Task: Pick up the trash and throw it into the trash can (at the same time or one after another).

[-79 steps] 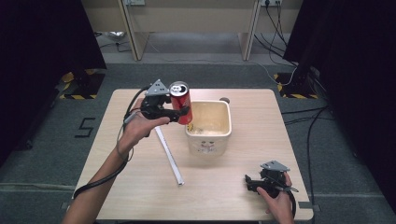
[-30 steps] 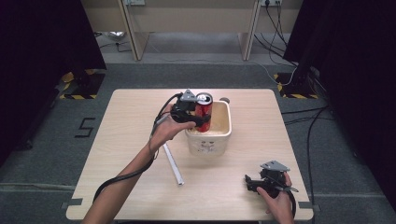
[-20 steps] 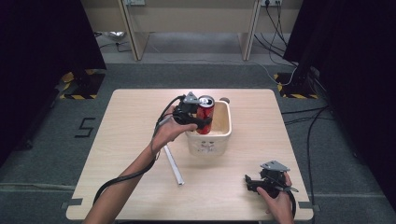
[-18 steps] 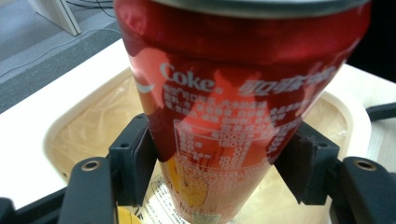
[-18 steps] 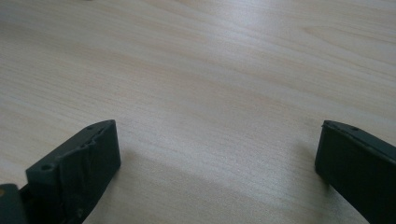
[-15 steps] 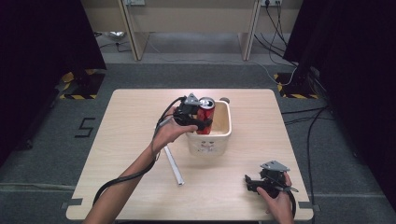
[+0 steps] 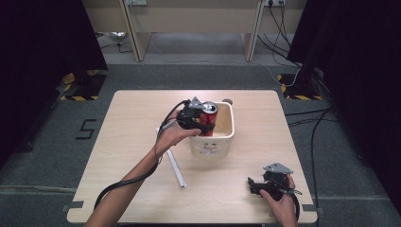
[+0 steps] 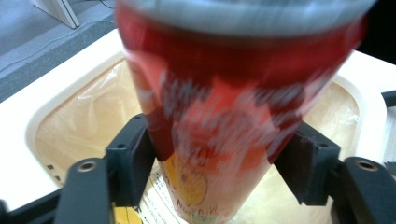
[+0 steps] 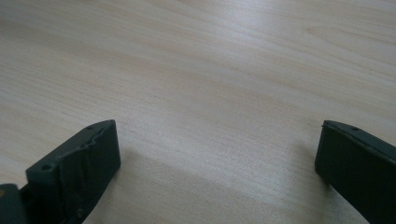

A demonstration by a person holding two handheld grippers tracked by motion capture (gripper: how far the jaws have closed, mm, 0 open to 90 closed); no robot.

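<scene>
Left gripper view: the red can sits between my left gripper's jaws over the white bin; they have just been opening, hardly touching it now.

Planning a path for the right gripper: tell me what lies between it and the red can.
In the high view, bare table runs from the right gripper to the beige bin, whose near wall stands before the red can.
</scene>
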